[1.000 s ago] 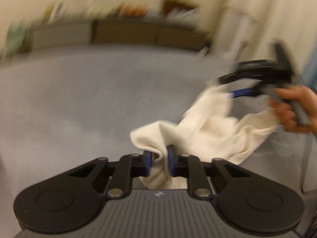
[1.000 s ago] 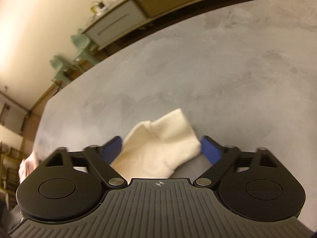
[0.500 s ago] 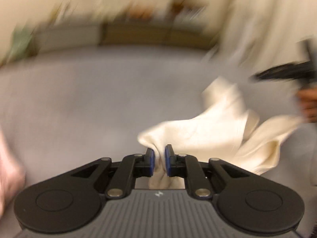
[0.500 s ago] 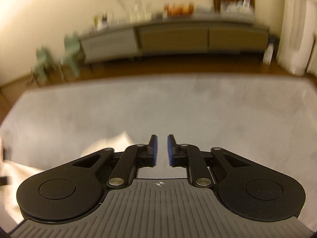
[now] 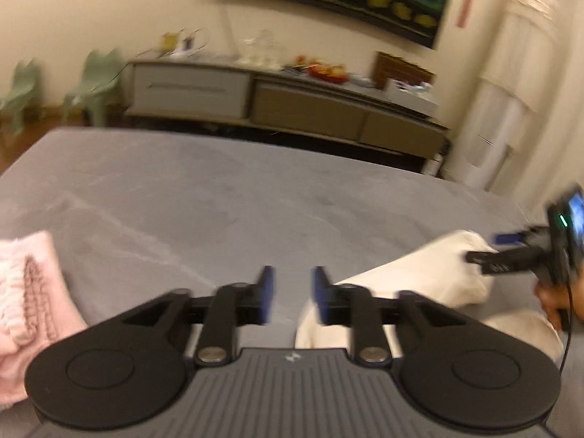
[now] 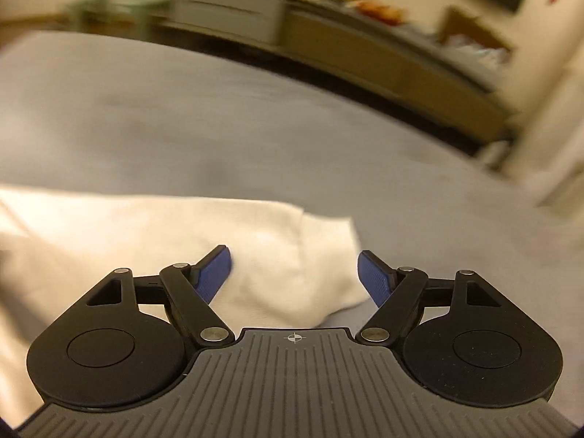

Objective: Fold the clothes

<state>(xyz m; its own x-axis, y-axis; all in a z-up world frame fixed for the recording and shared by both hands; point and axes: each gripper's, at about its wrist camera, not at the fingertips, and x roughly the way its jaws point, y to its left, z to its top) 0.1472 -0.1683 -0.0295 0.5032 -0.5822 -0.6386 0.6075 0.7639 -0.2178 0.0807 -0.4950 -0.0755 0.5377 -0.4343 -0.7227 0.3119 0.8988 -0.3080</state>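
Note:
A cream garment (image 5: 419,277) lies on the grey surface (image 5: 219,204), to the right of my left gripper (image 5: 290,284). My left gripper is open and empty, its blue pads a small gap apart. In the right wrist view the cream garment (image 6: 153,241) spreads to the left and under my right gripper (image 6: 294,266), which is wide open and holds nothing. The right gripper also shows in the left wrist view (image 5: 525,252), at the garment's far end, held by a hand.
A folded pink garment (image 5: 25,299) lies at the left edge of the grey surface. A long low sideboard (image 5: 284,106) with clutter on top stands against the far wall. Two pale green chairs (image 5: 91,84) stand at the left. A white curtain (image 5: 511,91) hangs at the right.
My left gripper has let go of the cream garment and opened. My right gripper, shut half a second ago, has opened wide over the garment, which now lies on the surface.

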